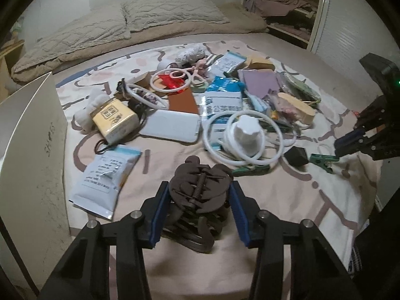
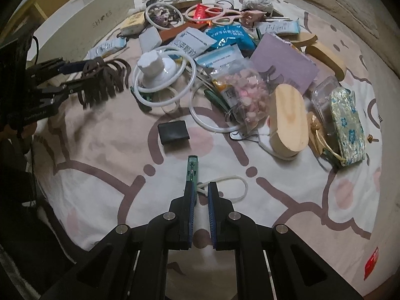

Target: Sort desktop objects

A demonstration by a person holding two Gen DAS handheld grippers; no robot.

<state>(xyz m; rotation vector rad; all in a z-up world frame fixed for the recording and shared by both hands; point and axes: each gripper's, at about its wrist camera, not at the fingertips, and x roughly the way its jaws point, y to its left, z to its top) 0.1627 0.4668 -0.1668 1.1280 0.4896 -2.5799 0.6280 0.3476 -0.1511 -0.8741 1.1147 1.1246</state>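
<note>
My left gripper (image 1: pixel 198 195) is shut on a dark brown claw hair clip (image 1: pixel 200 187) and holds it above the patterned cloth (image 1: pixel 287 200); the clip also shows in the right wrist view (image 2: pixel 102 81) at the left. My right gripper (image 2: pixel 201 192) is slightly open, low over the cloth, with a green clip (image 2: pixel 192 168) lying by its left fingertip and a white cord loop (image 2: pixel 232 185) between and beside the tips. It also shows in the left wrist view (image 1: pixel 350 142) at the right, over the green clip (image 1: pixel 323 160).
A pile of objects lies on the cloth: white rings and a white knob (image 2: pixel 152 67), a black square (image 2: pixel 173 131), a wooden oval box (image 2: pixel 290 120), a brocade pouch (image 2: pixel 346 130), packets (image 1: pixel 105 180), a yellow tissue pack (image 1: pixel 115 120). A white box (image 1: pixel 30 150) stands at the left.
</note>
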